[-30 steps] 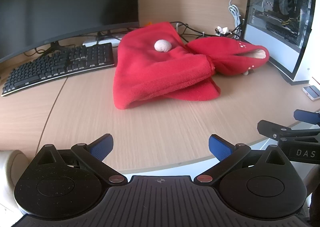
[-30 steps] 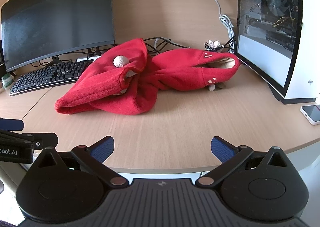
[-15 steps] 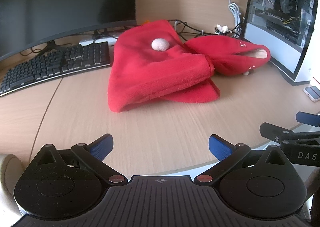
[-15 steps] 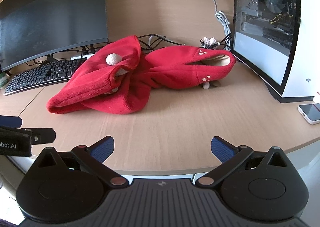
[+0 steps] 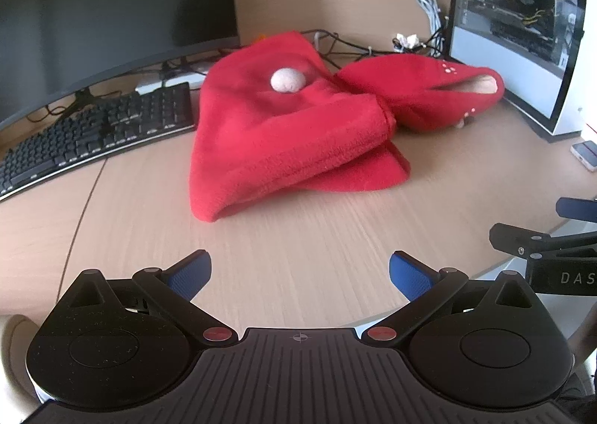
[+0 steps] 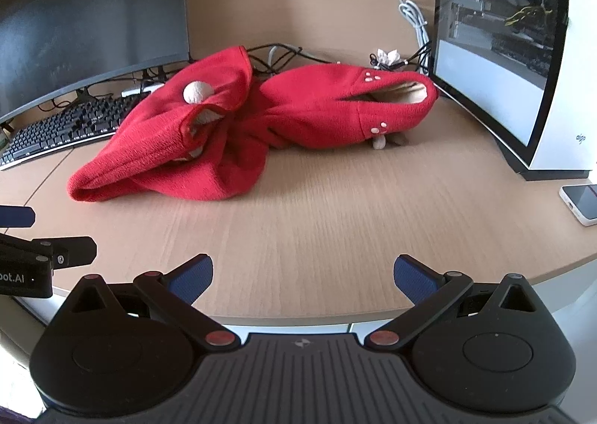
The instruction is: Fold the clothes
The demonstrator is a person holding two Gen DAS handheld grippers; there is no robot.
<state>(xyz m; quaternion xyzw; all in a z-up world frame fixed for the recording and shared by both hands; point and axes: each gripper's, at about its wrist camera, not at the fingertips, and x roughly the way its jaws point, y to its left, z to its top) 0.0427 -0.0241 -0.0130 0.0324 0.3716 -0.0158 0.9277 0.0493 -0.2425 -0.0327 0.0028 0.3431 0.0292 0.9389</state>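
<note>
- Overall, a light wood-grain desk (image 5: 298,245) is shown, backed by a wood-panelled wall (image 6: 306,2); its front edge is curved.
- One red fleece garment (image 5: 283,133) is laid crumpled at mid-desk, toward the rear edge, with one pale pom-pom (image 5: 287,80) on its top fold.
- One dark monitor (image 5: 112,6) and one black keyboard (image 5: 93,133) are placed at the rear left; one glass-sided PC case (image 6: 500,32) is set at the rear right.
- One phone (image 6: 582,202) is seen at the right edge, in full only from the right wrist; the garment's inner cuff opening (image 6: 203,118) is also exposed only there.
- A white cable (image 6: 410,13) is hung from the wall strip.
- Left gripper (image 5: 298,271): fingers spread wide, nothing held, positioned over the front edge.
- Right gripper (image 6: 302,271): fingers equally wide apart, nothing held, positioned at the front edge, clear of the garment.
</note>
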